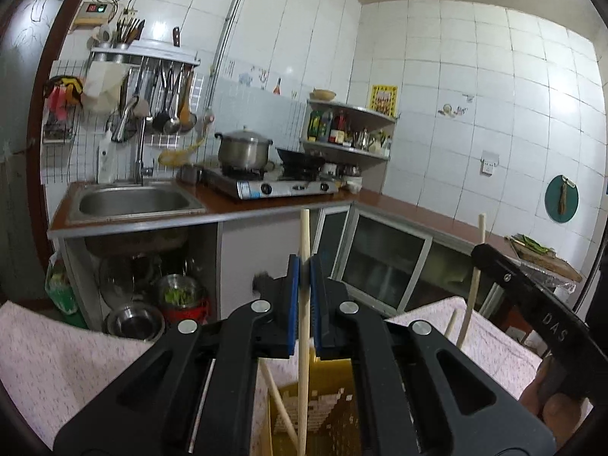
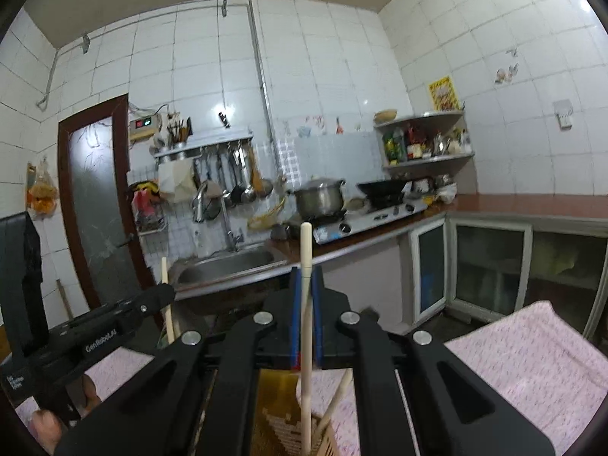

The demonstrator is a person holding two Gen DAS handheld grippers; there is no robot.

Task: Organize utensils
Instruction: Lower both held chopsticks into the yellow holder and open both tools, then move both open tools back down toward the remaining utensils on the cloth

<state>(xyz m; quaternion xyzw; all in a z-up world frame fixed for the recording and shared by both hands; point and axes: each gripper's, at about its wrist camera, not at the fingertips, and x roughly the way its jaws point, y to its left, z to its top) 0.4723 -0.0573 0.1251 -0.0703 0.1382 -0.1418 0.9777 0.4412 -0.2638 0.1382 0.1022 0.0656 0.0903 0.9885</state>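
Observation:
My left gripper point(image 1: 304, 266) is shut on a pale wooden chopstick point(image 1: 304, 231) that stands upright between its blue pads. The stick's lower end reaches down into a yellow perforated holder point(image 1: 334, 414), where another chopstick point(image 1: 279, 402) leans. At the right, my right gripper point(image 1: 480, 252) grips a second upright chopstick point(image 1: 479, 228). In the right wrist view, my right gripper point(image 2: 306, 281) is shut on its chopstick point(image 2: 306, 243) above the same holder point(image 2: 277, 391), in which a loose chopstick point(image 2: 338, 399) leans. My left gripper point(image 2: 165, 290) shows at the left with its chopstick point(image 2: 164, 269).
The holder stands on a pink towel point(image 1: 76, 357) point(image 2: 532, 364). Beyond lies a kitchen counter with a steel sink point(image 1: 133, 201), a gas stove point(image 1: 273, 186) with a pot and a wok, and glass-door cabinets point(image 1: 380, 262) below. A hand point(image 2: 45, 425) holds the left gripper.

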